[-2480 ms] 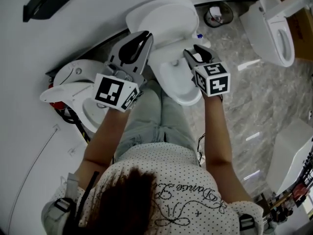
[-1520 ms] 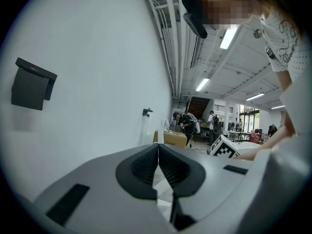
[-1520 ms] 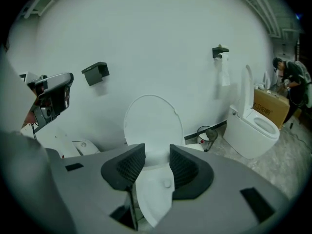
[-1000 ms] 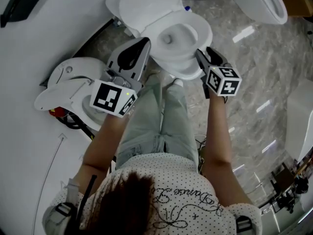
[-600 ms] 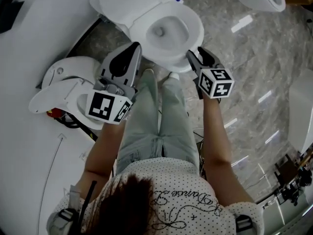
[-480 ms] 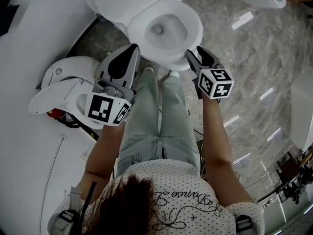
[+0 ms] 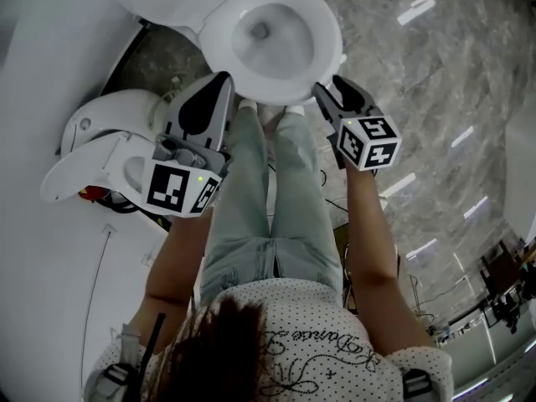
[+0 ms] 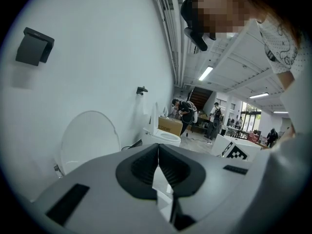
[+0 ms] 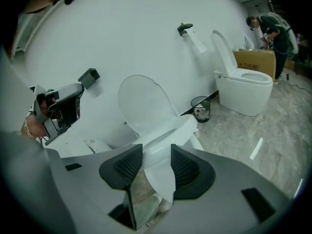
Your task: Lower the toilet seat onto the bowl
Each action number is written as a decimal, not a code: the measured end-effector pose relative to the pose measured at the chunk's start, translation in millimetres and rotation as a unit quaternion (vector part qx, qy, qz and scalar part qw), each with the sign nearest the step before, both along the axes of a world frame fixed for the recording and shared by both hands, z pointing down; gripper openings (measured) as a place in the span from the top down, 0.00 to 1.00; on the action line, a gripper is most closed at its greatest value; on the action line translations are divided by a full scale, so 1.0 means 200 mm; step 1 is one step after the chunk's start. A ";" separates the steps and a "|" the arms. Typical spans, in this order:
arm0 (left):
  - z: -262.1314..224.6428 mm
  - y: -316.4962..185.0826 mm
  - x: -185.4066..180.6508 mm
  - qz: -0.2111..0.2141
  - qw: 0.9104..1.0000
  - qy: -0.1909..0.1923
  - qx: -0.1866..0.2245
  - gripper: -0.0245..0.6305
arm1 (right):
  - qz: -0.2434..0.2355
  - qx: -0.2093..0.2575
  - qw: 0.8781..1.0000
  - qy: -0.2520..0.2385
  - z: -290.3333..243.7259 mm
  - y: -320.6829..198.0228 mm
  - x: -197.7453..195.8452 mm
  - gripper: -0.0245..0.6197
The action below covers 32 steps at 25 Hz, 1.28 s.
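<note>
Both grippers are backing off the white ceramic toilet bowl now, hanging just in front of its rim instead of over it. The white oval plastic toilet seat is lying flat on the bowl. The left gripper is keeping its jaws pressed together, empty. The right gripper is holding its jaws apart, gripping nothing.

Cropped by the head view's top edge: toilet lid. Masked at bottom centre of the right gripper view, behind the right gripper: lower toilet bowl. Centre right in the left gripper view: people, too small to tell apart.
</note>
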<state>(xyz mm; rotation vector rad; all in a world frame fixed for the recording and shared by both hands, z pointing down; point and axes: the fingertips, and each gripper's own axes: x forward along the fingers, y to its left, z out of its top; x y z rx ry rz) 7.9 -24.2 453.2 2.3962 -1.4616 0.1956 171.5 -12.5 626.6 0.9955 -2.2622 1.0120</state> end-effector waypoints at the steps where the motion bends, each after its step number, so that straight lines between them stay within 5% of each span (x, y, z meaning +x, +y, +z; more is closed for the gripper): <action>1: 0.01 0.00 0.01 0.000 1.000 0.001 -0.001 0.95 | 0.000 -0.003 1.000 0.001 0.02 0.01 0.01 0.66; 32: 0.52 0.13 0.09 0.013 0.998 0.004 -0.056 0.95 | 0.016 -0.093 0.993 0.074 0.79 0.33 0.27 0.76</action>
